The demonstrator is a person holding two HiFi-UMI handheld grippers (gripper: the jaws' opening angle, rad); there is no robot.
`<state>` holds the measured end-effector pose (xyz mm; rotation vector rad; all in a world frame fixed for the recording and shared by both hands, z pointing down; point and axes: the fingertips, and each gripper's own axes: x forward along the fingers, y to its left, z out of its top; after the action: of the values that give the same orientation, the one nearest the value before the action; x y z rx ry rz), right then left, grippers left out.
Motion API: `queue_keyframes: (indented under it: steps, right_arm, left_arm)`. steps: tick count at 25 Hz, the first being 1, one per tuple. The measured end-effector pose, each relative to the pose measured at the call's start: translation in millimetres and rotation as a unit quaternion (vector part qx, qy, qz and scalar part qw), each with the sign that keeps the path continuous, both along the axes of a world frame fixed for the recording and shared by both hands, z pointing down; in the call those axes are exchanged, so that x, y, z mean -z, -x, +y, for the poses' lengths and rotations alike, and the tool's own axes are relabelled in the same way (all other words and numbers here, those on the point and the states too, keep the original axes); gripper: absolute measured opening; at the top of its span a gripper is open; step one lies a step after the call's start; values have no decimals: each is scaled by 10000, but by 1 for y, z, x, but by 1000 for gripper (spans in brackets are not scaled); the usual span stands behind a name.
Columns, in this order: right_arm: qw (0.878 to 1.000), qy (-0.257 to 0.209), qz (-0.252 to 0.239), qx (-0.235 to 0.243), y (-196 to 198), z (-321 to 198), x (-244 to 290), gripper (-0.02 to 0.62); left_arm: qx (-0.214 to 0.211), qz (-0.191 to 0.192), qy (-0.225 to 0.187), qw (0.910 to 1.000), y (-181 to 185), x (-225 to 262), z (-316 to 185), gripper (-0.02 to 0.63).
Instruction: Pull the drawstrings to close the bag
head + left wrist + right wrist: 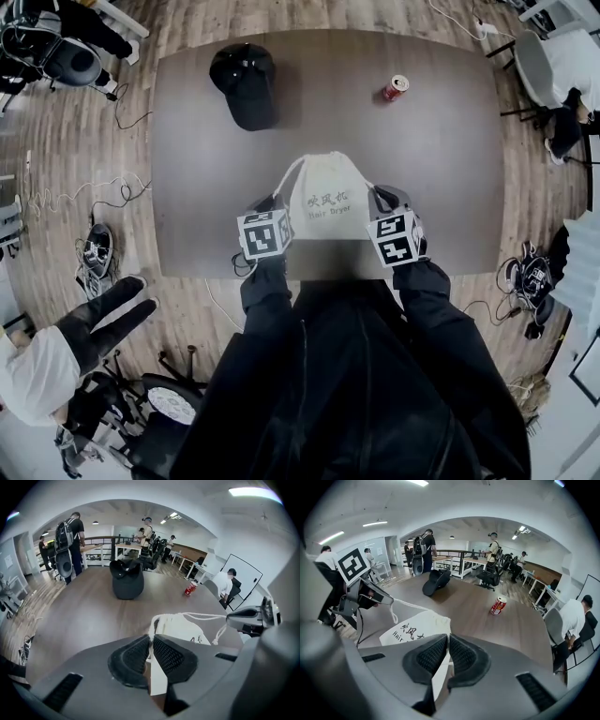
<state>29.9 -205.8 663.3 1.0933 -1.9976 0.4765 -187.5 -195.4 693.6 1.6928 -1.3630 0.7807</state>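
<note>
A white drawstring bag point(328, 199) with black print lies on the grey table point(197, 169) close to the near edge, its gathered mouth point(327, 159) pointing away from me. White cords run from the mouth down both sides of the bag. At the bag's left side my left gripper point(266, 204) is shut on the left drawstring point(284, 176). White cord shows between its pads point(166, 656) in the left gripper view. My right gripper point(380, 199), at the bag's right side, is shut on the right drawstring point(367, 182). Its pads point(461, 656) also pinch white cord.
A black cap point(246, 84) lies at the table's far left and a red can point(395, 87) at the far right. A person's black-gloved hand point(98, 328) reaches in at the lower left. Chairs point(539, 66) stand to the right, and cables lie on the floor.
</note>
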Motion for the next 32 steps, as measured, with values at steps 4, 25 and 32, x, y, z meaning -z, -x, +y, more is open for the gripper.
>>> queue_keyframes:
  steps: [4, 25, 32]
  right_arm:
    - [9993, 338, -167, 41, 11, 25, -22, 35]
    - [9956, -73, -931, 70, 2, 64, 25, 246]
    - [9840, -1159, -1342, 164, 4, 57, 116, 125]
  left_arm:
    - [-60, 87, 136, 9999, -11, -14, 14, 55]
    - [172, 402, -506, 9978, -49, 29, 77, 173]
    - [80, 547, -1470, 9876, -82, 107, 64, 143]
